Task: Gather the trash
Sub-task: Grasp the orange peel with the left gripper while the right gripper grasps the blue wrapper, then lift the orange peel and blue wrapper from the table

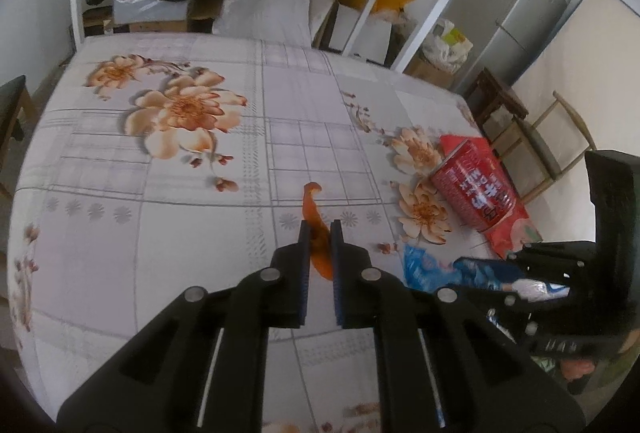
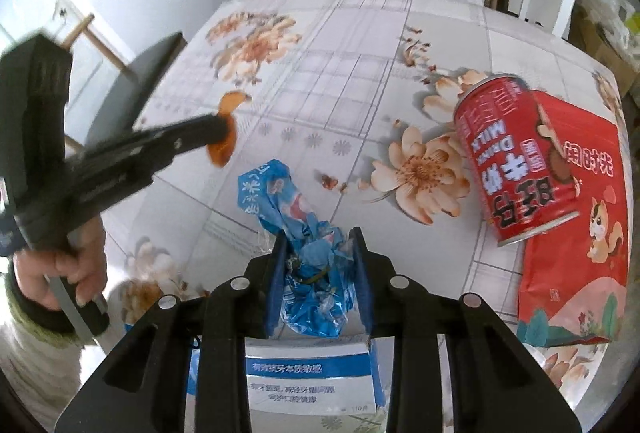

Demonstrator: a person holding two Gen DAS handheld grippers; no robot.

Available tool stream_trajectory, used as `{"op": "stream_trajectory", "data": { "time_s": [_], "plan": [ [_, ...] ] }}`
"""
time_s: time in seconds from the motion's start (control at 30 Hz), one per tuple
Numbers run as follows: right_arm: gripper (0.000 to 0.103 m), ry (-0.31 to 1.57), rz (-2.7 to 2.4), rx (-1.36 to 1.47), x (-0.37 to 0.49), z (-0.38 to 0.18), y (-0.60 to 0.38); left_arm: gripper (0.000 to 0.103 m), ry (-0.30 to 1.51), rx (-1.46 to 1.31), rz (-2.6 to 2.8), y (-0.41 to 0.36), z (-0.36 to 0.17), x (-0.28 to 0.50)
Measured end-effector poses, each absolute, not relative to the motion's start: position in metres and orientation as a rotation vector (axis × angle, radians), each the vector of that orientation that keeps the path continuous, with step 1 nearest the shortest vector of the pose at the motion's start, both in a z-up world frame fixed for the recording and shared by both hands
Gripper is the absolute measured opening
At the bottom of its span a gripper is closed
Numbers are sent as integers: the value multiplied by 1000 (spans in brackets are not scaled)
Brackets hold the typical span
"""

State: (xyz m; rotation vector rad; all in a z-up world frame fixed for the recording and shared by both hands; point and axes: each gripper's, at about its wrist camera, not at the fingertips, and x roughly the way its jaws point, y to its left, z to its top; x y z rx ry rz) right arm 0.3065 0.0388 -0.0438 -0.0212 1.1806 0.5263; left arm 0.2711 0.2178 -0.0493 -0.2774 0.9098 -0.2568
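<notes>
Here the left gripper (image 1: 320, 229) is pinching the orange peel (image 1: 316, 229) in narrow jaws, while the right gripper (image 2: 318, 237) is clamping the blue wrapper (image 2: 308, 257).

Around the red milk can (image 2: 516, 157), lying on a red snack bag (image 2: 580, 233), the desk (image 1: 180, 233) is open cloth to its left and beyond. Nearer than the can, a crumpled blue wrapper (image 2: 304, 245) and a white-and-blue box (image 2: 312, 385) crowd the near edge.
</notes>
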Motion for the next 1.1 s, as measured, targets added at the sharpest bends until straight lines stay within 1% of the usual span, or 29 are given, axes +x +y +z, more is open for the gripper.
{"op": "stream_trajectory", "data": {
  "time_s": [0.23,0.43,0.77,1.1],
  "plan": [
    [30,1121,526,103,297,-23,14,8,871,-335,-242,230,-37,233],
    [30,1061,521,173,285,-4,-5,8,829,-357,-268,224,-21,205],
    [30,994,499,271,266,18,-36,8,755,-317,-309,206,11,180],
    [30,951,461,384,242,24,-67,8,731,-296,-370,185,24,161]
  ]
}}
